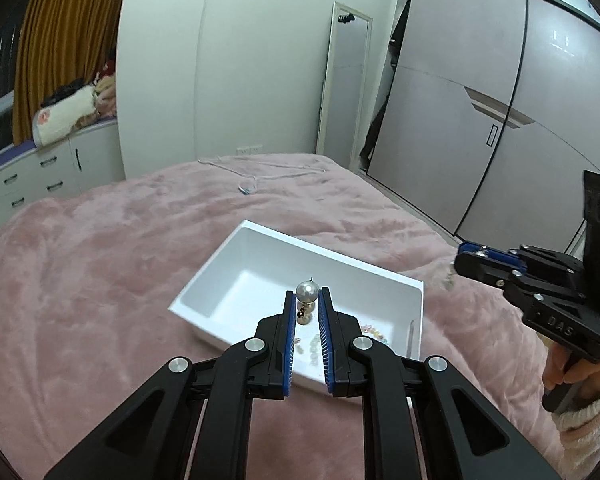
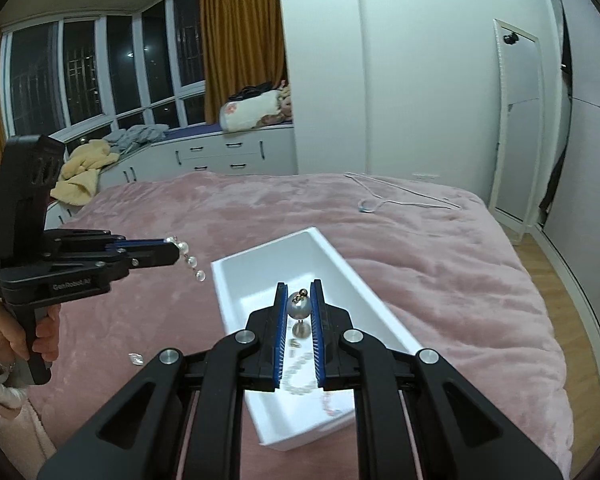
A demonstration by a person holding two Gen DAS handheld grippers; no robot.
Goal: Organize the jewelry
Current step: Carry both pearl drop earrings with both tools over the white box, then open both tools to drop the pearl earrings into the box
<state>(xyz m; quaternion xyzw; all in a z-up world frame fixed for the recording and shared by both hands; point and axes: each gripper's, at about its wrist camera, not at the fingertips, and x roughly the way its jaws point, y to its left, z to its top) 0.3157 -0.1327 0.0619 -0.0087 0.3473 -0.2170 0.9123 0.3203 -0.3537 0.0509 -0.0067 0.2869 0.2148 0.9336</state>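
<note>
I am above a big bed with a soft pink blanket (image 1: pixel 100 260), and on it sits a long white plastic tray (image 1: pixel 236 264) with a few small beads and earrings already lying at one end. My left gripper (image 1: pixel 307 300) is almost shut on a round grey pearl earring (image 1: pixel 307 293) with a little gold drop hanging under it, and my right gripper (image 2: pixel 299 307) is squeezed nearly closed on another grey pearl earring (image 2: pixel 299 308), both hanging over the tray. I think I should go down slowly until each pearl is low inside the white walls, and only then open up, so they do not bounce out onto the blanket.
</note>
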